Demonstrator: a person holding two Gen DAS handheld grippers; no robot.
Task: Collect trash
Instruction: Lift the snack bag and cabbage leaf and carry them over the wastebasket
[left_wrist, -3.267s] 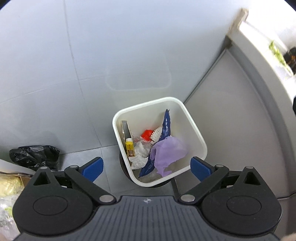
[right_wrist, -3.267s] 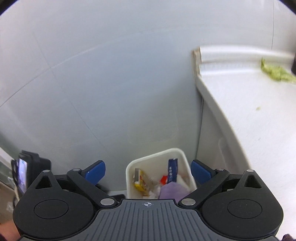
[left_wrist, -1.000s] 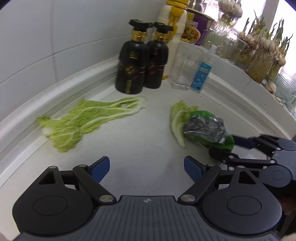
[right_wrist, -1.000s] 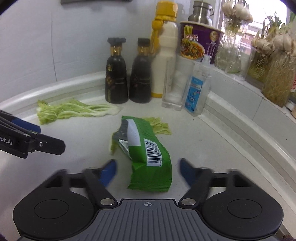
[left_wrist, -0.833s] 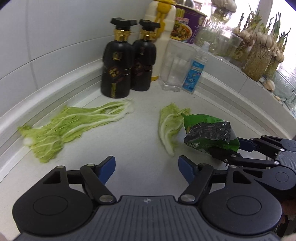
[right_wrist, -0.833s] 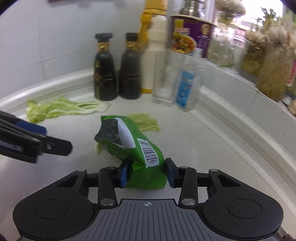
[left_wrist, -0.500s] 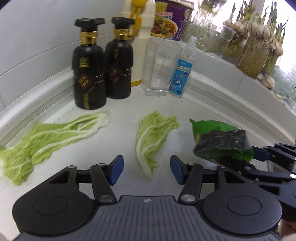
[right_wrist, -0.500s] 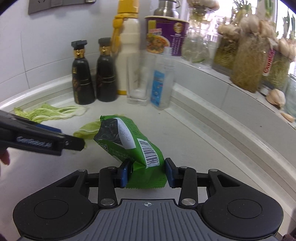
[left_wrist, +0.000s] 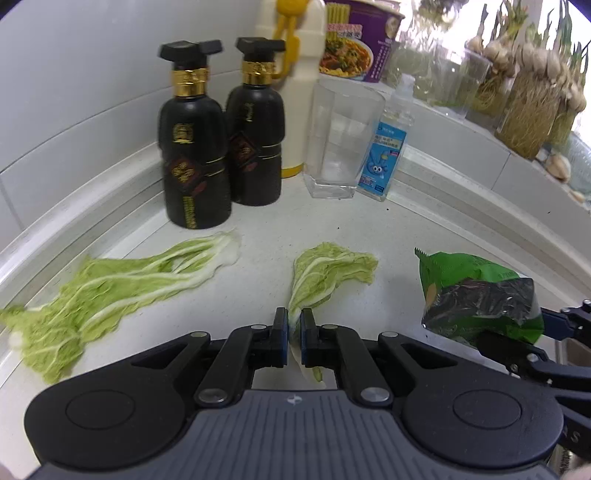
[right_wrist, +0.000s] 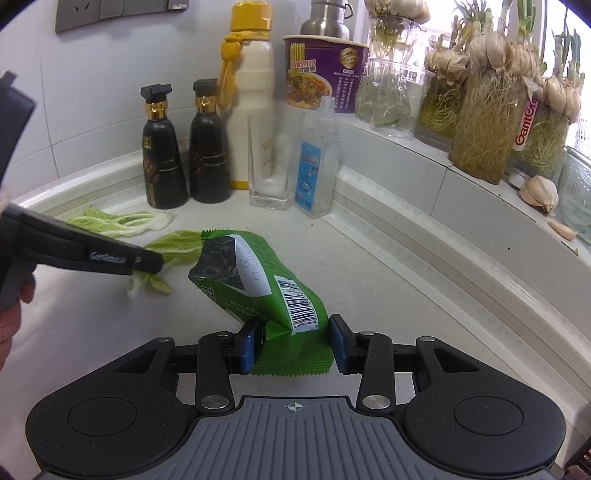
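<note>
Your left gripper (left_wrist: 290, 341) has its jaws nearly closed on the white stem of the small leaf (left_wrist: 327, 273), which lies on the counter (left_wrist: 258, 229) right in front of you, its green end fanned out toward the glass (left_wrist: 340, 144). Over on your right, the right gripper (right_wrist: 291, 345) pinches the crimped end of the green bag (right_wrist: 258, 280), and the bag juts forward and up, clear of the counter as far as I can tell. So you're at the pick-up stage, one piece of trash in each tool, nothing binned yet. The next move, I'd say, is to lift the leaf cleanly: it's limp and thin, so pull up gently or the stem may slip out or tear. The long leaf (left_wrist: 122, 280) near the two black bottles (left_wrist: 221, 147) remains to be picked up. Compare half a second back: your left jaws stood open either side of that stem, and now they've closed on it; the bag was already held then. A few seconds ago both tools hung open over the white bin on the floor, so that's likely where this load goes.
</note>
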